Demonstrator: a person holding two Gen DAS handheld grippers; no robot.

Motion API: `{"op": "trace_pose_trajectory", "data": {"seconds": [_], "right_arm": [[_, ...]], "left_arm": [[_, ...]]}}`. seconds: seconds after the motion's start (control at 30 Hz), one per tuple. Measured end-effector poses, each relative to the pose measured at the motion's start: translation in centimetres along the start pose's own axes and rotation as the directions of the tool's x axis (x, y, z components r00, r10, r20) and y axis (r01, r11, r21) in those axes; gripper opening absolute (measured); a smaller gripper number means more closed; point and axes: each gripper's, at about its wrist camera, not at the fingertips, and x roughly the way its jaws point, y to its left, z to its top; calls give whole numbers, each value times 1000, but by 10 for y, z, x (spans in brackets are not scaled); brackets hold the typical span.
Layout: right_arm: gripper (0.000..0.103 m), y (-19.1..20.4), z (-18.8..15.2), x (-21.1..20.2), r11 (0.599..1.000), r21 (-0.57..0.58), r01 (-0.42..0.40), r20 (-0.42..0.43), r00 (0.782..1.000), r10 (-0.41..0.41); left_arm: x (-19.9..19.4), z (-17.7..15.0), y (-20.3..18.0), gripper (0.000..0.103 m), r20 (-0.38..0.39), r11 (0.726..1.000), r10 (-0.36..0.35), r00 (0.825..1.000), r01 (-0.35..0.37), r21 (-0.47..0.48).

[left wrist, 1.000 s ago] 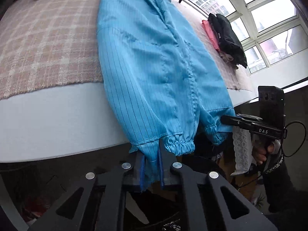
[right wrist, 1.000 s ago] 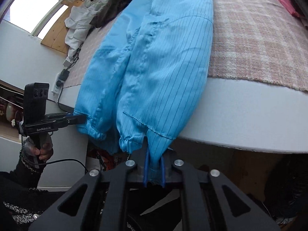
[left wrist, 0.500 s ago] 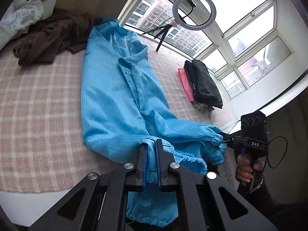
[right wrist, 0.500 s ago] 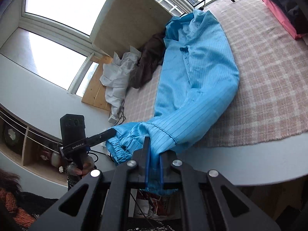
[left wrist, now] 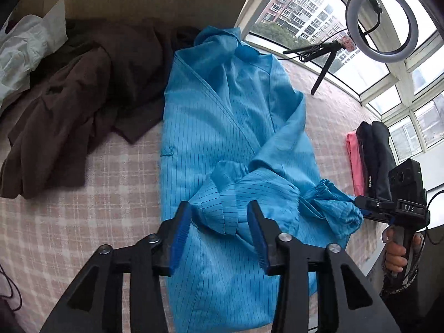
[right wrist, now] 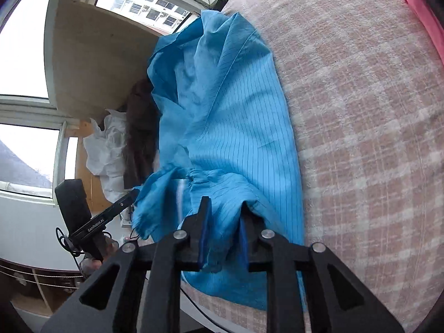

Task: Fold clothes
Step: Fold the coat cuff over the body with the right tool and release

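Observation:
A blue pinstriped garment (left wrist: 222, 127) lies lengthwise on the plaid bed cover (left wrist: 111, 188), its lower end with the gathered cuffs doubled back over its middle. My left gripper (left wrist: 219, 236) hovers over that fold, its jaws opening; loose cloth lies between the blue pads, unpinched. My right gripper (right wrist: 223, 238) is also opening, with a bunch of the blue garment (right wrist: 236, 127) sagging between its pads. In the left wrist view the right gripper (left wrist: 360, 205) shows at a cuff on the right. In the right wrist view the left gripper (right wrist: 133, 194) shows at the fold's left end.
A brown garment (left wrist: 69, 111) and a white one (left wrist: 25, 52) lie crumpled on the bed's far left. A pile of black and pink clothes (left wrist: 371, 152) sits at the right by the windows. A ring light (left wrist: 380, 25) stands on the sill. The bed's near edge (right wrist: 222, 313) is just below the grippers.
Both grippers carried the garment's hanging lower end up from the bed's edge and laid it over the garment's middle. Their jaws, shut on the cloth before, now stand apart.

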Motion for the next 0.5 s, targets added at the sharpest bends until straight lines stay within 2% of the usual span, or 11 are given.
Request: {"op": "trace_pose_trajectory", "data": {"seconds": [0.03, 0.07, 0.17, 0.2, 0.23, 0.3, 0.43, 0.5], "right_arm": [[43, -1, 4, -3, 999, -1, -35, -4, 999, 35], [45, -1, 7, -6, 997, -3, -73, -7, 997, 73], [45, 2, 8, -18, 997, -47, -66, 15, 998, 67], [45, 4, 6, -19, 995, -83, -51, 19, 998, 52], [45, 6, 4, -20, 992, -118, -38, 18, 999, 41], [45, 7, 0, -18, 987, -159, -27, 9, 1000, 29], [45, -3, 14, 8, 990, -30, -137, -49, 990, 135], [45, 3, 24, 19, 994, -48, -102, -59, 993, 99]], "left_arm": [[-7, 0, 1, 51, 12, 1000, 13, 1000, -13, 6], [-13, 0, 2, 51, 24, 1000, 25, 999, -25, 13], [-32, -16, 3, 54, 66, 997, 18, 998, -23, 79], [-35, -23, 3, 59, 78, 994, 12, 997, -21, 111], [-32, -30, 2, 65, 83, 988, 23, 996, -36, 148], [-24, -42, 1, 65, 92, 973, 47, 995, -66, 220], [8, -35, -3, 65, 65, 940, 106, 992, -121, 318], [22, -25, -10, 65, 66, 922, 92, 994, -111, 370]]}}
